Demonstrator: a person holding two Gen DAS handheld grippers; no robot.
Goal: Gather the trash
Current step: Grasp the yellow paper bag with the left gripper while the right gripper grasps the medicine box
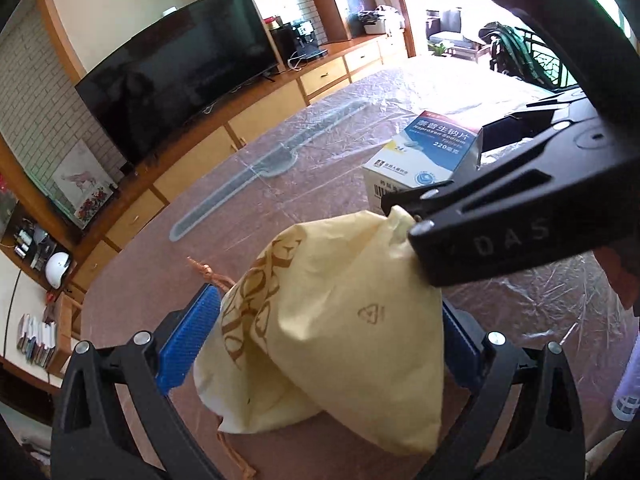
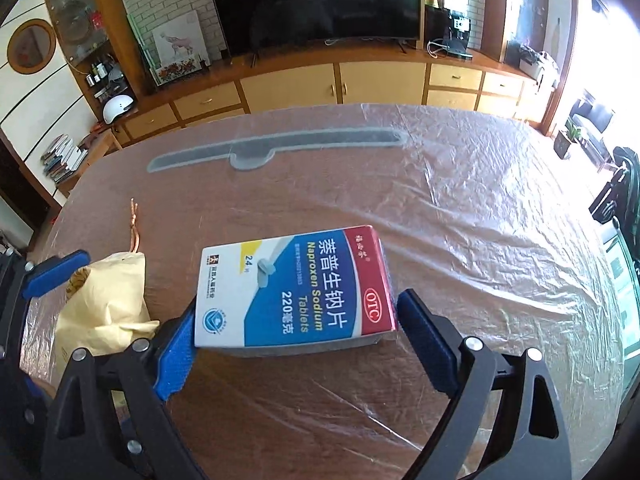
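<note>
A pale yellow drawstring bag (image 1: 360, 280) lies on the table, its brown cord (image 1: 208, 274) trailing to the left. My left gripper (image 1: 330, 300) is open and straddles the bag, with a blue pad on each side. A medicine box (image 2: 300, 292), blue, white and red, lies flat just right of the bag (image 2: 104, 308). My right gripper (image 2: 298, 302) is open around the box. Its left pad is against the box and its right pad is a sliver off the red corner. One black right finger (image 1: 500, 216) crosses above the bag's top. A left fingertip (image 2: 56, 272) shows beside the bag.
Crinkled clear film covers the round brown table (image 2: 480, 220), with a flat grey shape (image 2: 276, 146) under it farther back. Beyond the table stand a wooden cabinet (image 2: 288, 88) and a large dark TV (image 2: 316, 0). A pale ribbed cylinder (image 1: 628, 384) shows at the right edge.
</note>
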